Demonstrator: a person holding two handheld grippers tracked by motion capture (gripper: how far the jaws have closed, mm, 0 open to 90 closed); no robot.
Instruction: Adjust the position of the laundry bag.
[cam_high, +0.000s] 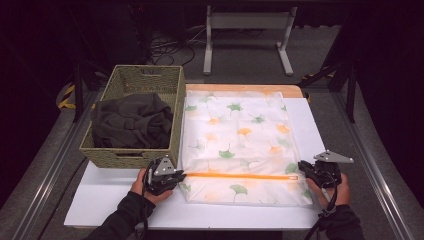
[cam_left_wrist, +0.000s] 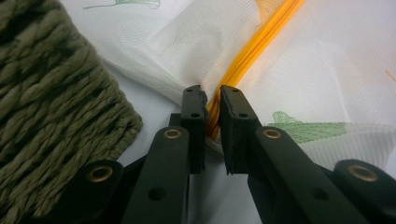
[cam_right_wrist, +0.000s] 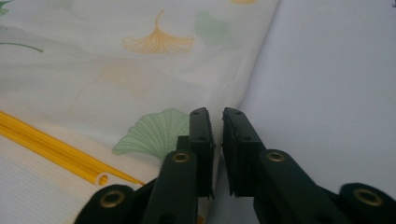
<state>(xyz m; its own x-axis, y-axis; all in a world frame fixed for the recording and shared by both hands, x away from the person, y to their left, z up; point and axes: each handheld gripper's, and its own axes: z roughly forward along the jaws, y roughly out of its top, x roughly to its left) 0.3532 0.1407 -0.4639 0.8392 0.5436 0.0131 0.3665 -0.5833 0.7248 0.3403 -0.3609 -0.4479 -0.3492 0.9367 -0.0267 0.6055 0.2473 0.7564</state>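
Nearest us, two hands come in from the bottom edge, each with a tool. Our left gripper (cam_high: 176, 176) sits at the left end of the orange zipper (cam_high: 240, 176); in the left gripper view its jaws are clamped on the zipper end and the mesh gathered there. Our right gripper (cam_high: 302, 167) meets the right edge of the mesh laundry bag (cam_high: 240, 135); in the right gripper view the jaws pinch the bag's edge, beside a green leaf print.

The bag lies flat on the white board (cam_high: 115, 200), printed with green and orange ginkgo leaves.

Further back on the left, just beside the bag, stands a woven basket (cam_high: 145, 77) holding dark clothing (cam_high: 131, 120).
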